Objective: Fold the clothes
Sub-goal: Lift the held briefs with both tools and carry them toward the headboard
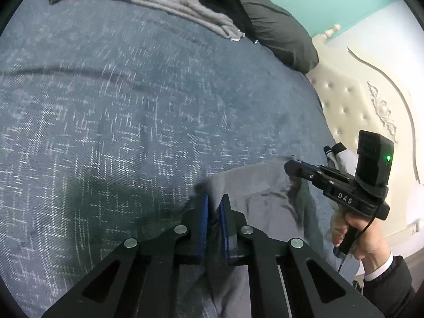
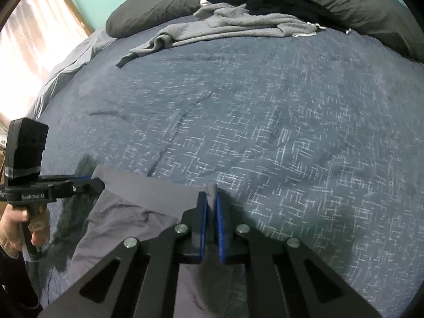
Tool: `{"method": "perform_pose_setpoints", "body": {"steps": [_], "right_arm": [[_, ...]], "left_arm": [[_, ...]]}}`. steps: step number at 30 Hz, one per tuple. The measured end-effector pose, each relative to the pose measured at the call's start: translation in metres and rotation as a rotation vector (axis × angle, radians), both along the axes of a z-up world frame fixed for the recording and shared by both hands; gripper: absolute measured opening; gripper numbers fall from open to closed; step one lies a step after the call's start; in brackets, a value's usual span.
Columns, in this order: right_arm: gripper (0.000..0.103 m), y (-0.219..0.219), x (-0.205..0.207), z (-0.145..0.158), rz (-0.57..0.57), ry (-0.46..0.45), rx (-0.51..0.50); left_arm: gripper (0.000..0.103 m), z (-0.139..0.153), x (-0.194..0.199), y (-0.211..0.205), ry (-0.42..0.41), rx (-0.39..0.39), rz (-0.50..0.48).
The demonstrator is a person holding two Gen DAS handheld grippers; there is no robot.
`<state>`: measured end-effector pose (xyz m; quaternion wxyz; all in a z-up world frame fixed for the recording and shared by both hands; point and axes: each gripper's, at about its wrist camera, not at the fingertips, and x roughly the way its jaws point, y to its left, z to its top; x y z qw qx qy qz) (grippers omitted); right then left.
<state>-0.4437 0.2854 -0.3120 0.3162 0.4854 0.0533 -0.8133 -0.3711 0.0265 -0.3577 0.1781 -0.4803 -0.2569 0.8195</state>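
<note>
Grey garment (image 2: 137, 212) lay at the near edge of the bed (image 2: 265, 106), its waistband edge stretched crosswise between 2 clenched grippers: left hand-held gripper (image 1: 214, 204) pinching 1 corner, right hand-held gripper (image 2: 211, 201) the other.

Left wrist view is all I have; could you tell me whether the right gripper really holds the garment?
Observer: Yes. In the right wrist view the right gripper is shut on a corner of the grey garment, a tuft poking up past its fingertips.
Operator: Is the edge between the grippers taut?
Observer: It runs nearly straight from the left gripper to the right one.
Operator: Anything at the bed's far left?
Observer: A paler sheet shows at that edge, beside a curtained window.
</note>
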Motion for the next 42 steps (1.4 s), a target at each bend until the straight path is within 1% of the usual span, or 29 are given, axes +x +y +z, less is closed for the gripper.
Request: {"method": "perform_pose_setpoints", "body": {"steps": [2, 7, 14, 18, 30, 34, 37, 42], "right_arm": [[0.006, -0.003, 0.006, 0.007, 0.013, 0.033, 0.012], [0.006, 0.005, 0.021, 0.033, 0.008, 0.086, -0.029], [0.006, 0.021, 0.05, 0.083, 0.002, 0.167, -0.074], [0.006, 0.034, 0.066, 0.111, -0.01, 0.204, -0.1], [0.006, 0.075, 0.117, 0.213, -0.032, 0.355, -0.156], [0.006, 0.095, 0.132, 0.254, -0.049, 0.41, -0.186], [0.006, 0.11, 0.143, 0.279, -0.061, 0.447, -0.193], [0.006, 0.136, 0.161, 0.315, -0.079, 0.49, -0.181]], "left_arm": [[0.009, 0.009, 0.004, 0.003, 0.015, -0.012, 0.001], [0.008, 0.036, 0.018, 0.012, 0.049, -0.04, 0.001], [0.008, 0.099, 0.043, 0.03, 0.145, -0.084, -0.014], [0.008, 0.132, 0.057, 0.039, 0.191, -0.09, -0.019], [0.008, 0.237, 0.09, 0.071, 0.338, -0.124, -0.048], [0.008, 0.273, 0.097, 0.088, 0.393, -0.137, -0.069], [0.008, 0.299, 0.104, 0.102, 0.427, -0.144, -0.086], [0.008, 0.331, 0.116, 0.131, 0.455, -0.144, -0.112]]}}
